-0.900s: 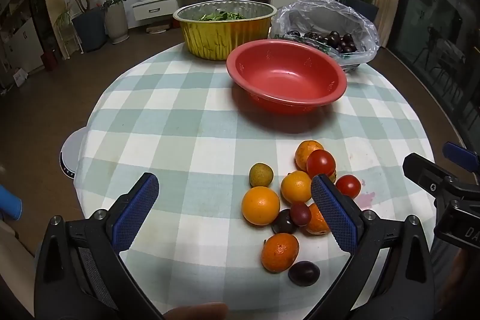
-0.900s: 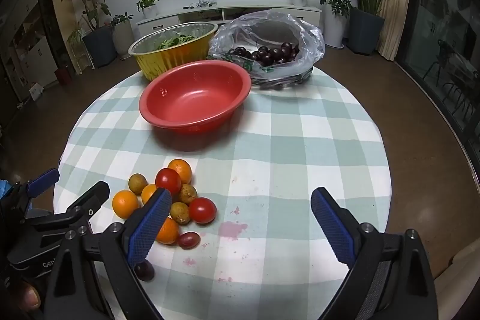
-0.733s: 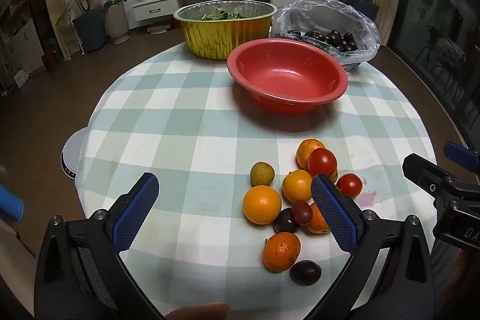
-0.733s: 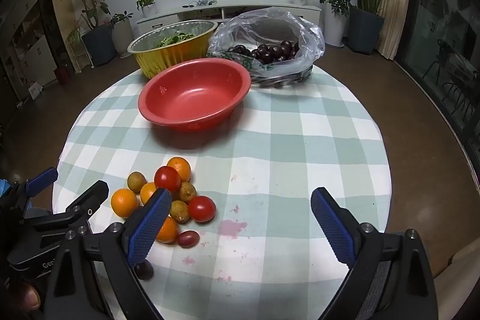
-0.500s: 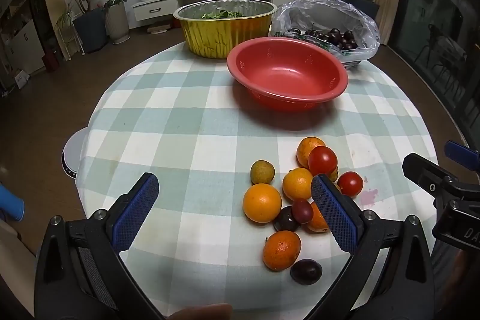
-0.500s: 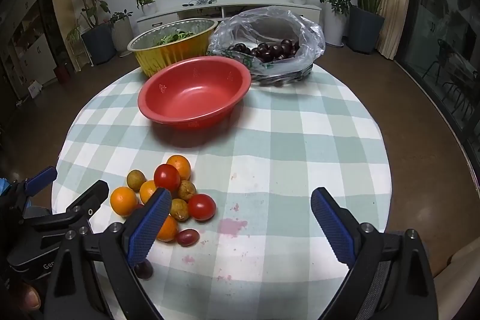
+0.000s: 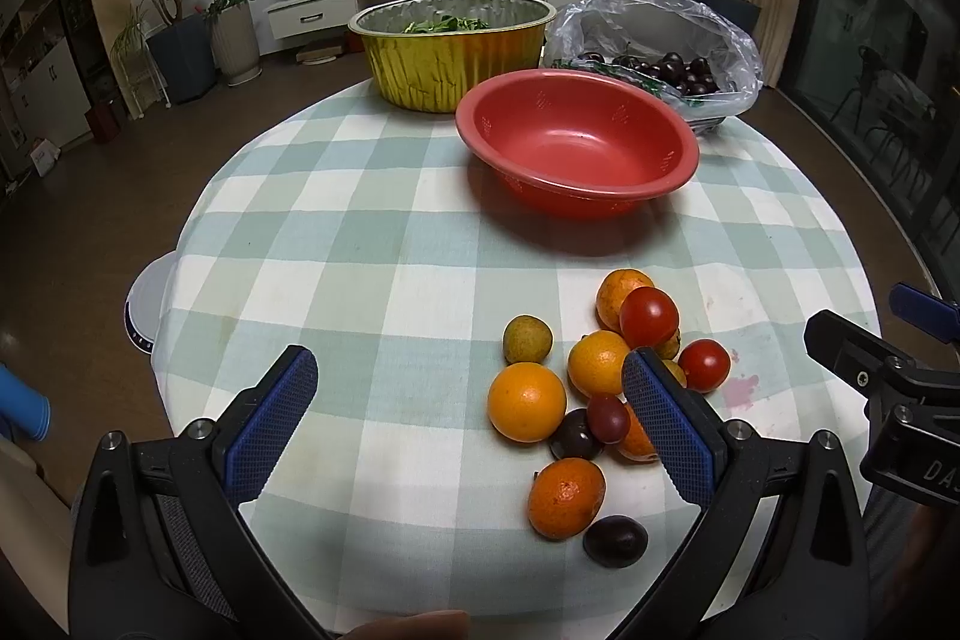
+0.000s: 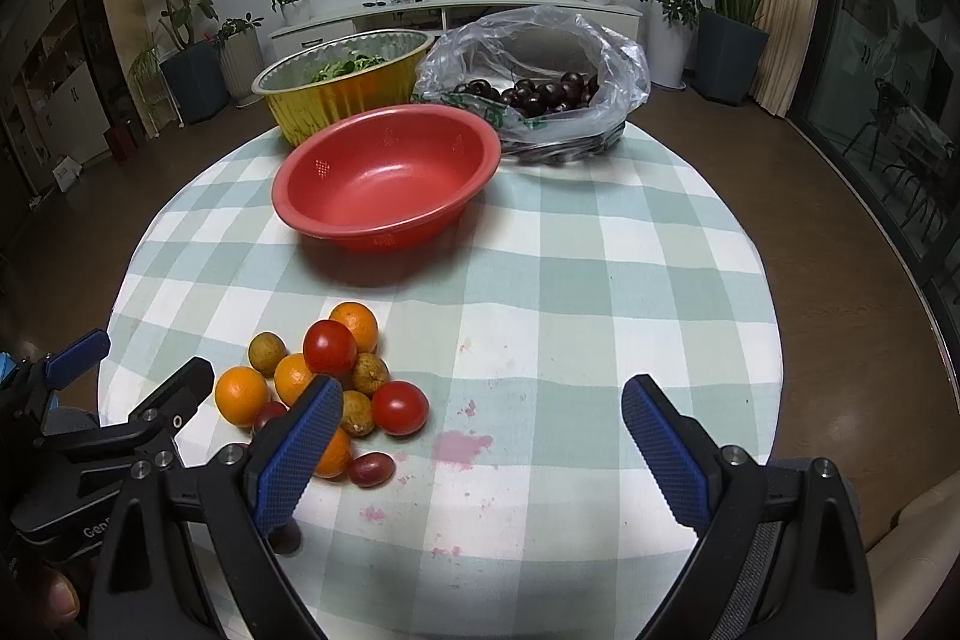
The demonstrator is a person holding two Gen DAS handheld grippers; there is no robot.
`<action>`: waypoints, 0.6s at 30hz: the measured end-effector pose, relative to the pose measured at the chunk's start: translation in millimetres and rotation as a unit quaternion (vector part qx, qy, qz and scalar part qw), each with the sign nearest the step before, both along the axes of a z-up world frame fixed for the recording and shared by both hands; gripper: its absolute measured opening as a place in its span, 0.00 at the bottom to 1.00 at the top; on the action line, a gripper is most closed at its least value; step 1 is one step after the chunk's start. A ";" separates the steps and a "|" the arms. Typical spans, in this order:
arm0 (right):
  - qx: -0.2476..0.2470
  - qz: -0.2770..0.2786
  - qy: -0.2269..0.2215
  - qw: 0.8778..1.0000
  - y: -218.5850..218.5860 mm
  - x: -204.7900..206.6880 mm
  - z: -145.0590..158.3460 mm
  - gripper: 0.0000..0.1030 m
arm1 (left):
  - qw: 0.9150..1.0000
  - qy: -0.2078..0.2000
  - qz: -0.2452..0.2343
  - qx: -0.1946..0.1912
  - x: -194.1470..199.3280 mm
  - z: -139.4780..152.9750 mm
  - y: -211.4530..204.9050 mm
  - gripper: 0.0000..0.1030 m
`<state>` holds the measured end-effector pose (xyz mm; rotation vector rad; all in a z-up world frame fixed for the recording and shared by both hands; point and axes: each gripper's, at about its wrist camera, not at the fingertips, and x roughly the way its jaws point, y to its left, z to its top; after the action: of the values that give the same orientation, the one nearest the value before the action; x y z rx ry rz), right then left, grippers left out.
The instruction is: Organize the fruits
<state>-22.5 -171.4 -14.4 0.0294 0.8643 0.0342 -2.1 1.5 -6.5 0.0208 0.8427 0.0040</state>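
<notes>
Round counter [image 7: 372,220] covered by a green-and-white checked cloth, seen from both wrist cameras. The left gripper [image 7: 468,400] hangs above the near edge with its blue-padded jaws spread wide and nothing between them; the right gripper [image 8: 480,430] is likewise spread wide and empty, over the near right part of the cloth. The loose fruit lies in a cluster on the near side of the counter, just beside the left gripper's right finger: a large orange [image 7: 527,402], a small brown-green fruit [image 7: 527,338] beyond it, a second orange [image 7: 599,362], a third orange [image 7: 621,289] farthest back, a tomato [image 7: 648,317] resting against that one, a second tomato [image 7: 704,365] at the right of the cluster, a reddish plum [image 7: 608,418] touching a dark plum [image 7: 575,441], a mandarin [image 7: 566,497] nearer the edge, and another dark plum [image 7: 615,541] nearest the camera. Well apart, toward the far side, stands an empty red bowl [image 7: 576,142]. Behind it are a gold foil pan [image 7: 456,46] holding greens and a clear plastic bag [image 7: 660,40] of dark cherries. Pink stains [image 8: 462,445] mark the cloth to the right of the fruit.
</notes>
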 end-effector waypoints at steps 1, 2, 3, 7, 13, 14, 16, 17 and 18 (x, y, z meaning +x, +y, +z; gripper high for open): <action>0.000 0.000 0.000 1.000 -0.2 1.5 0.0 0.93 | 1.000 0.000 0.000 0.000 0.0 -0.3 0.1 1.00; 0.000 0.000 0.001 1.000 -0.1 1.7 0.1 0.93 | 1.000 0.001 0.000 0.000 0.4 0.4 -0.3 1.00; 0.000 0.000 0.001 1.000 -0.3 1.3 -0.5 0.93 | 1.000 0.001 0.000 0.000 0.3 0.3 -0.3 1.00; -0.002 0.000 0.002 1.000 0.5 2.3 0.2 0.93 | 1.000 0.001 0.000 0.000 0.4 0.3 -0.5 1.00; -0.003 0.000 0.003 1.000 0.8 2.6 0.1 0.93 | 1.000 0.001 0.000 0.001 0.6 0.7 -1.1 1.00; -0.003 0.000 0.003 1.000 0.9 2.6 0.0 0.93 | 1.000 0.001 0.000 0.001 0.8 1.2 -1.2 1.00; -0.003 0.000 0.004 1.000 0.4 1.7 -1.6 0.93 | 1.000 0.002 0.000 0.001 0.8 1.3 -1.3 1.00; -0.003 0.000 0.004 1.000 1.1 2.5 0.0 0.93 | 1.000 0.002 0.000 0.001 0.8 1.0 -1.4 1.00; -0.003 0.000 0.004 1.000 0.9 2.0 -0.7 0.93 | 1.000 0.002 0.000 0.001 0.9 1.1 -1.5 1.00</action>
<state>-20.5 -170.5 -15.1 0.0238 0.8725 0.0315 -1.2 0.1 -5.3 0.0228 0.8460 0.0056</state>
